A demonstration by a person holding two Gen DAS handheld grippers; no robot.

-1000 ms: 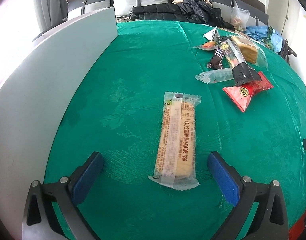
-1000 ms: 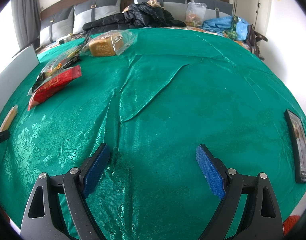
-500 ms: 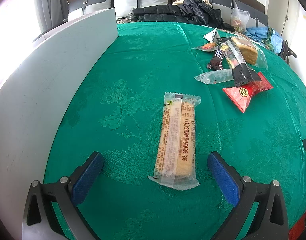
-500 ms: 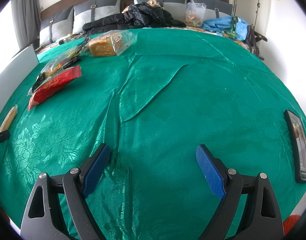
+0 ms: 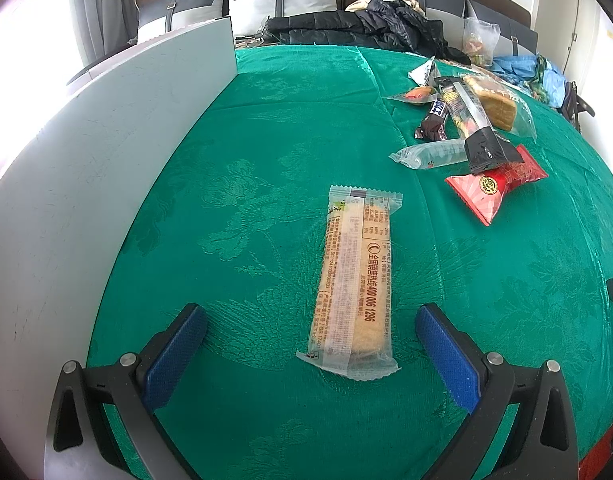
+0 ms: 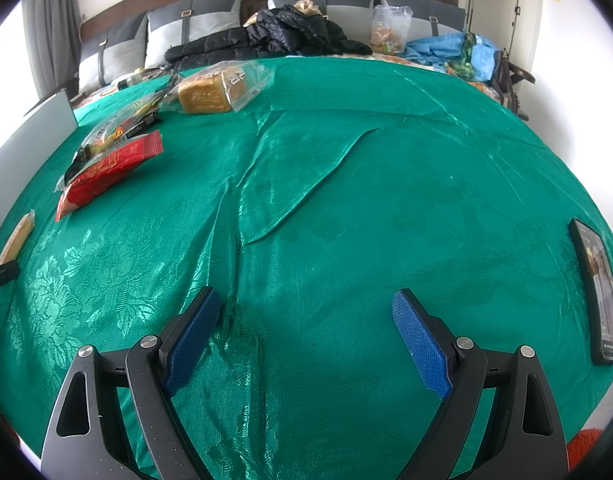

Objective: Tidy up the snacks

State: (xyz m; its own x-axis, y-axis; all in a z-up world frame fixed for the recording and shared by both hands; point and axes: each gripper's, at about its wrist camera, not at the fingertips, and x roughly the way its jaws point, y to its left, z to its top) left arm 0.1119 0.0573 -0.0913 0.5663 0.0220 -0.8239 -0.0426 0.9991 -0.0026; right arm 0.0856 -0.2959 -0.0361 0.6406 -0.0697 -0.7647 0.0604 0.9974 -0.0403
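Observation:
A long clear-wrapped biscuit bar lies flat on the green cloth, its near end between the open jaws of my left gripper, untouched. It also shows at the left edge of the right wrist view. A pile of snacks lies beyond to the right: a red packet, a black-ended long packet, a clear packet, a dark bar and bagged bread. My right gripper is open and empty over bare cloth.
A grey-white board stands along the left edge of the cloth. A phone lies at the right edge. Dark jackets, pillows and bags are heaped behind the cloth. The red packet and bread lie far left of my right gripper.

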